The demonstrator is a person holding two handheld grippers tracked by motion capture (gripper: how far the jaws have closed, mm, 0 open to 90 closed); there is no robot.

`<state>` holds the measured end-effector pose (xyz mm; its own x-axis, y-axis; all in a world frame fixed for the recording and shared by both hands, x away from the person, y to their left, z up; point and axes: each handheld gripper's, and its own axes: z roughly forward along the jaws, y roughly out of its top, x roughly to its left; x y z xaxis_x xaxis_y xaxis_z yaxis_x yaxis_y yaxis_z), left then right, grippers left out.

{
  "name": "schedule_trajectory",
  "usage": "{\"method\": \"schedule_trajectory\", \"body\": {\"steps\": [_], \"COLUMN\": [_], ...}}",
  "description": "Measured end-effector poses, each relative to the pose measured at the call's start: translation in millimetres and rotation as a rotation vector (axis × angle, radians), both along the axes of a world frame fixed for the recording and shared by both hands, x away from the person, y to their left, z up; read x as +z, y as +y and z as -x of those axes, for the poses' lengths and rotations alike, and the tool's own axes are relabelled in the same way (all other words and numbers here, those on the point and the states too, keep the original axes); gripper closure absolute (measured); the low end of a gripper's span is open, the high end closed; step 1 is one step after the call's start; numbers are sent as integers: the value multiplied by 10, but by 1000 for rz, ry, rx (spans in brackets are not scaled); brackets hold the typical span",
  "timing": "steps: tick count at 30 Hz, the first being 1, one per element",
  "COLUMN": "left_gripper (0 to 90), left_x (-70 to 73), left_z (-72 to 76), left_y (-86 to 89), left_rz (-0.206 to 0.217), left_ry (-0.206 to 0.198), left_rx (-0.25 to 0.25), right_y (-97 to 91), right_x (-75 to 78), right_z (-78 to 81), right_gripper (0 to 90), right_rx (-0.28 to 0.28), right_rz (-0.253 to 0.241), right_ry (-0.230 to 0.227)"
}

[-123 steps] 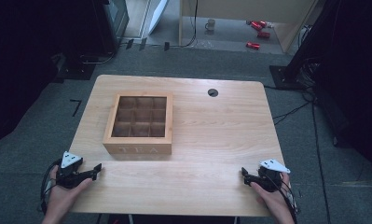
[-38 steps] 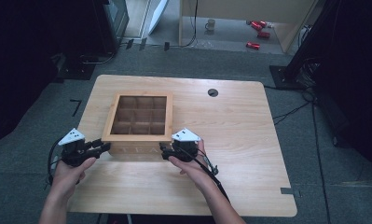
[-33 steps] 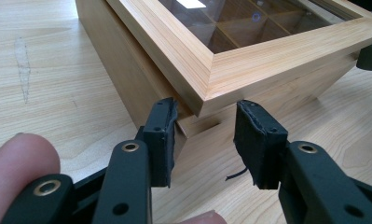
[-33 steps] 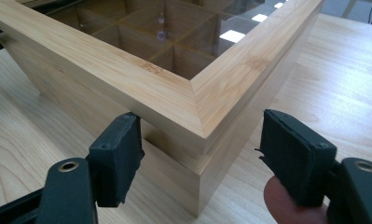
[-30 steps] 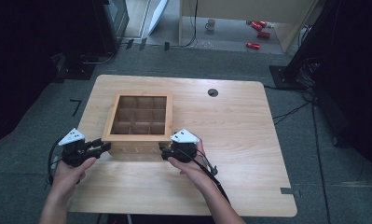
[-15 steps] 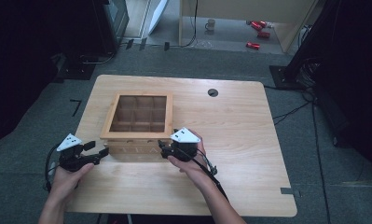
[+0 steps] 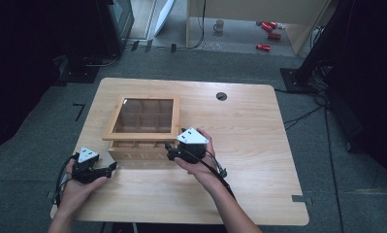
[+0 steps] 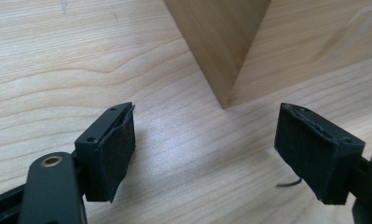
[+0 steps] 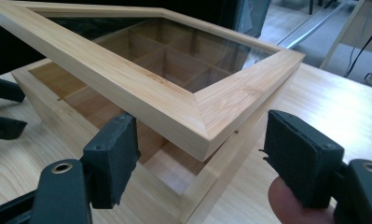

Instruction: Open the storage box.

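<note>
While I've got the lid (image 7: 147, 115) of the wooden tea box (image 7: 141, 154) propped up at its front edge, here's how things sit. Closest to me, the left gripper (image 7: 109, 168) is down low on the table (image 7: 259, 165), just off the box's front-left corner. Its jaws have just been opening and now stand wide apart with nothing between them; in the left gripper view that corner (image 8: 223, 70) stands a bit beyond the pads (image 8: 116, 149), not touching. My guess is it let go because the box no longer needs steadying.

A little farther in, the right gripper (image 9: 200, 163) is at the front-right corner of the lid (image 9: 207, 116). Its jaws are spread fairly wide and have eased open a touch more. That lid corner sits between and just above the pads, looking like it rests on them rather than being pinched, but I can't tell for sure. Holding it there keeps the glass-paned lid tilted, hinged at the far side, so the empty compartments (image 9: 174, 60) beyond the tongs show.
</note>
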<state>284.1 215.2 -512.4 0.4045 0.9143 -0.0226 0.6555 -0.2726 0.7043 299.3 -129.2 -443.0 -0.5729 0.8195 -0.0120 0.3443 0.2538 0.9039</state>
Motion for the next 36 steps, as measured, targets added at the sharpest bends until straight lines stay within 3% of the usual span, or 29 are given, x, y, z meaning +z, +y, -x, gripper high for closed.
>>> {"method": "schedule_trajectory", "body": {"steps": [5, 16, 32, 36], "left_gripper": [207, 188, 188, 190], "left_x": [-34, -43, -42, -42], "left_z": [5, 9, 6, 7], "left_y": [-27, -33, -25, -24], "left_rz": [-32, -26, -11, -10], "left_ry": [-21, -26, -24, -23], "left_rx": [30, 31, 23, 23], "right_y": [2, -5, -41, -39], "right_x": [103, 325, 695, 746], "right_z": [-18, -103, -443, -579], "right_gripper": [266, 266, 266, 273], "right_rx": [-7, -13, -35, -24], "right_rz": [-4, -9, -31, -33], "right_ry": [-21, -64, -158, -161]}}
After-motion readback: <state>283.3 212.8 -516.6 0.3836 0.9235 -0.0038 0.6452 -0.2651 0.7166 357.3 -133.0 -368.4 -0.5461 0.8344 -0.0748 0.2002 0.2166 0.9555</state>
